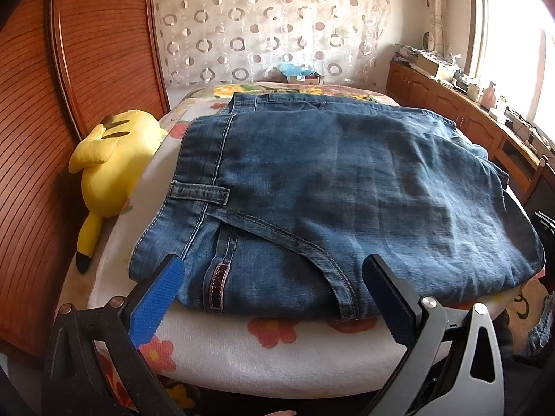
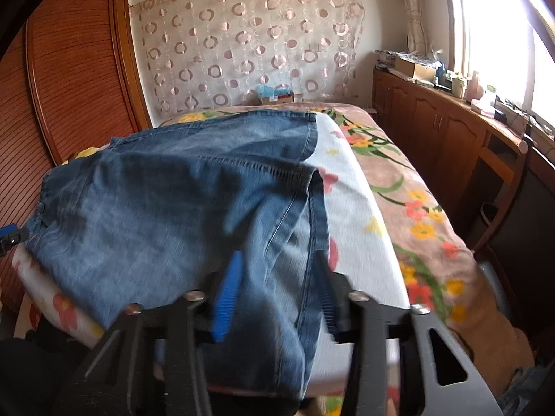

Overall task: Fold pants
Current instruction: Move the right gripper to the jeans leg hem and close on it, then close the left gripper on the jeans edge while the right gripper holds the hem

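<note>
Blue denim pants (image 1: 312,187) lie folded on a white floral cushion (image 1: 242,346) on the bed. My left gripper (image 1: 274,270) is open, its jaws wide apart at the near waistband edge, holding nothing. In the right wrist view the pants (image 2: 166,208) drape toward me. My right gripper (image 2: 277,277) has its jaws partly apart with a hanging fold of denim between them; the fabric looks unclamped and the view is blurred.
A yellow plush toy (image 1: 107,166) lies left of the pants by the wooden headboard (image 1: 52,104). A floral blanket (image 2: 416,208) covers the bed. Wooden cabinets (image 2: 433,128) with clutter run under the window on the right.
</note>
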`<action>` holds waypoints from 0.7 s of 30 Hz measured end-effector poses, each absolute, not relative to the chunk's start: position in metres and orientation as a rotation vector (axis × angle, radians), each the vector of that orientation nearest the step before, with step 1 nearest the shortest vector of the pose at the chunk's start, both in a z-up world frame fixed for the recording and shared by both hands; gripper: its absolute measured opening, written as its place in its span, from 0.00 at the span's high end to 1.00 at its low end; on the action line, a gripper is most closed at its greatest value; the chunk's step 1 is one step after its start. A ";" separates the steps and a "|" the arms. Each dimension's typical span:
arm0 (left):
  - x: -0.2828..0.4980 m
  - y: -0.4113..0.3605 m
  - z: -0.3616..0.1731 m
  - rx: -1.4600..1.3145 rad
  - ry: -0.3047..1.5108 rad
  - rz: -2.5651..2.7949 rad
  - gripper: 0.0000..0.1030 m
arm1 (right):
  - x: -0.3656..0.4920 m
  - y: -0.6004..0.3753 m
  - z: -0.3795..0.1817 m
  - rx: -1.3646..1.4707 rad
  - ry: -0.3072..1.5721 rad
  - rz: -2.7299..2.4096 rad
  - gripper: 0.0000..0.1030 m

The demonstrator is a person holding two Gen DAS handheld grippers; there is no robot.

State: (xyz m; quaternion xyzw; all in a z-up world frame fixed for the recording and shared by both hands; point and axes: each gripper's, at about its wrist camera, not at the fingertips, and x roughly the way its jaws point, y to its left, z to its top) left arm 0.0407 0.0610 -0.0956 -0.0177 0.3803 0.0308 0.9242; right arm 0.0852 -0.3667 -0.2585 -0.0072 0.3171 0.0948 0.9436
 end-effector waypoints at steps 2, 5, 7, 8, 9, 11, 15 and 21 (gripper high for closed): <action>0.041 0.063 -0.098 -0.036 0.784 0.067 0.00 | 0.091 -0.368 -0.259 -0.017 0.644 0.180 0.66; 0.042 0.066 -0.101 -0.038 0.791 0.072 0.00 | 0.103 -0.370 -0.264 -0.002 0.654 0.182 0.68; 0.044 0.069 -0.103 -0.038 0.796 0.078 0.00 | 0.114 -0.368 -0.268 0.009 0.671 0.203 0.69; 0.044 0.071 -0.104 -0.038 0.798 0.081 0.00 | 0.121 -0.368 -0.270 0.012 0.678 0.208 0.69; 0.045 0.073 -0.105 -0.041 0.799 0.083 0.00 | 0.129 -0.369 -0.273 0.014 0.685 0.213 0.69; 0.045 0.077 -0.106 -0.059 0.799 0.075 0.00 | 0.140 -0.371 -0.278 0.023 0.712 0.223 0.69; 0.049 0.085 -0.110 -0.064 0.803 0.078 0.00 | 0.145 -0.375 -0.279 0.027 0.753 0.254 0.85; 0.053 0.098 -0.114 -0.077 0.814 0.098 0.00 | 0.127 -0.393 -0.250 0.015 0.641 0.181 0.99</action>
